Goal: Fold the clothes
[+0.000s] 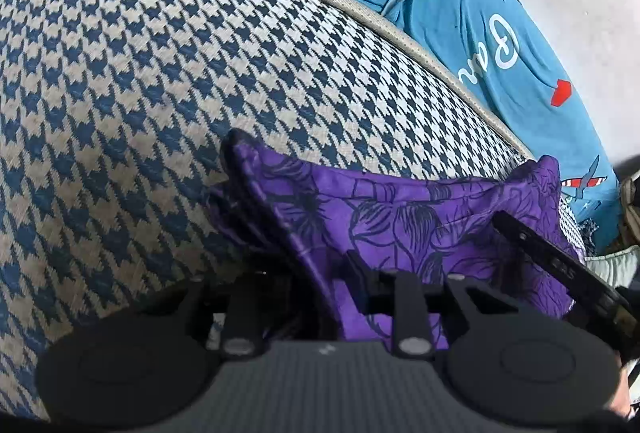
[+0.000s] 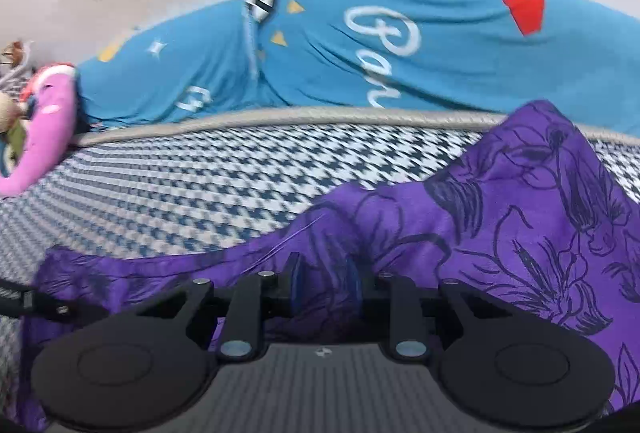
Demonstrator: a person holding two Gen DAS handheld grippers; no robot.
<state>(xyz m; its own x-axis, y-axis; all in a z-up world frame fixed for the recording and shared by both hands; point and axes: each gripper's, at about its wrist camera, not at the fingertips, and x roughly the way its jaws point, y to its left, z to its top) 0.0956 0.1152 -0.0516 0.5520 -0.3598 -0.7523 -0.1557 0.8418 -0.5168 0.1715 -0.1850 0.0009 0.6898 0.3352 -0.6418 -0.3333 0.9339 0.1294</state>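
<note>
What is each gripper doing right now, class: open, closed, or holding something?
Left gripper: closed on the purple floral garment.
Right gripper: closed on the same purple floral garment, a fold pinched between its fingers.

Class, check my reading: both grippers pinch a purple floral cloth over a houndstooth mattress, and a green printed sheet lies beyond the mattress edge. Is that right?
One detail is wrong: the printed sheet is blue, not green, as the right wrist view shows. The rest holds: the left gripper and right gripper pinch the purple floral cloth over the houndstooth mattress.
</note>
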